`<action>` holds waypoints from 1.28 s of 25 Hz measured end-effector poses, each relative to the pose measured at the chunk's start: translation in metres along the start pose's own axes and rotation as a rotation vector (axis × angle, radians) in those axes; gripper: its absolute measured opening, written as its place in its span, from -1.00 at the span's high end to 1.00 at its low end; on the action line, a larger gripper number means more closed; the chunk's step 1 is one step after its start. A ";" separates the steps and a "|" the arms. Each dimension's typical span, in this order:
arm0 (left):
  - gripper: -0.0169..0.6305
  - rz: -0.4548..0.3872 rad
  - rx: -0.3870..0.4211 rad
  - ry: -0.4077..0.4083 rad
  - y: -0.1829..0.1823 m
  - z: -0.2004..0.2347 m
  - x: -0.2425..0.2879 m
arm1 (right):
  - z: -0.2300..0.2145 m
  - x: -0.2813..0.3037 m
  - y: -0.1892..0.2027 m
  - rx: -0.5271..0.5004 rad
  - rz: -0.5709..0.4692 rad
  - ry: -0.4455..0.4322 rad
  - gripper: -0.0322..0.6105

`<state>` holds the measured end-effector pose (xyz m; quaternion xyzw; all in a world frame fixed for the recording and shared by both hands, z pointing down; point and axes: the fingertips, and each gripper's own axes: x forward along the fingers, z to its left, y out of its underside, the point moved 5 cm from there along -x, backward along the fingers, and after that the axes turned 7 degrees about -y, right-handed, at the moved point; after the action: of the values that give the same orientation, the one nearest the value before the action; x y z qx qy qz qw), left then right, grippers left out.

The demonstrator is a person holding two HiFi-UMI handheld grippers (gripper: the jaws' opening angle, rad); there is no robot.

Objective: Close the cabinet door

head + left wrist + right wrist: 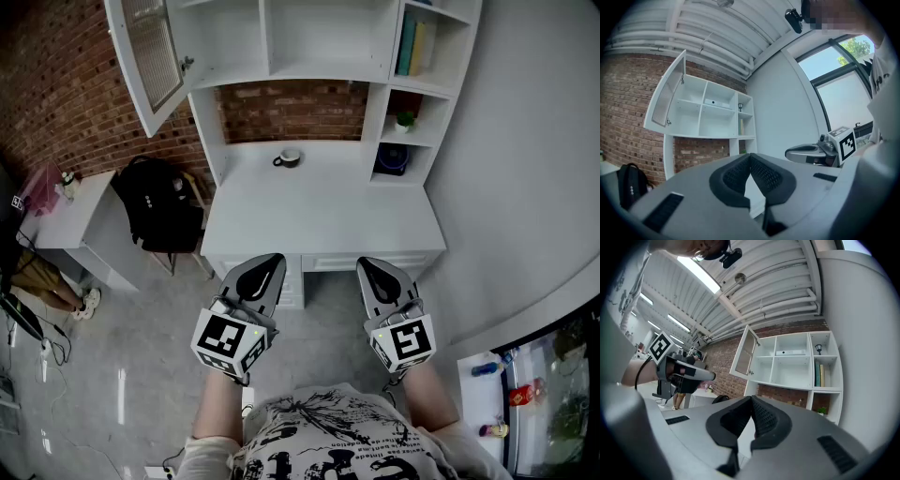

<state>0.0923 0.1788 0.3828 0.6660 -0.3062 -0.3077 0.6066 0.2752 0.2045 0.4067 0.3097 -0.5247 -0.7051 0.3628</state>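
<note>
The white cabinet door (150, 52) with a slatted panel hangs swung out to the left from the hutch's upper left compartment (225, 33). It also shows in the left gripper view as the door (665, 96) and in the right gripper view as the door (744, 352). My left gripper (267, 260) and right gripper (375, 264) are held side by side in front of the desk, well below and short of the door. Both point level at the hutch. The left gripper (750, 157) is shut with nothing in it. The right gripper (751, 399) has its pads meeting, also with nothing in it.
A white desk (319, 220) stands under the hutch with a mug (288, 158) on it. Books (412, 45) and a small plant (405, 120) fill the right shelves. A black backpack (155, 202) sits on a chair at the left, beside a side table (66, 220). A wall runs along the right.
</note>
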 end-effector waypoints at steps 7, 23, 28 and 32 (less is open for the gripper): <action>0.91 -0.002 0.002 0.003 -0.002 -0.005 -0.002 | 0.000 -0.004 -0.004 0.008 -0.010 0.003 0.86; -0.04 -0.061 -0.053 -0.088 -0.001 -0.011 -0.026 | 0.002 -0.014 -0.002 0.063 -0.070 -0.043 0.85; -0.04 -0.046 -0.048 -0.147 0.006 0.009 -0.045 | 0.018 0.009 -0.001 0.077 -0.074 -0.088 0.85; -0.04 -0.092 -0.097 -0.186 0.008 0.051 -0.056 | 0.041 0.053 0.000 0.068 -0.072 -0.161 0.85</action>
<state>0.0171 0.1902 0.3889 0.6179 -0.3151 -0.4102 0.5921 0.2127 0.1813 0.4143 0.2826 -0.5644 -0.7221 0.2831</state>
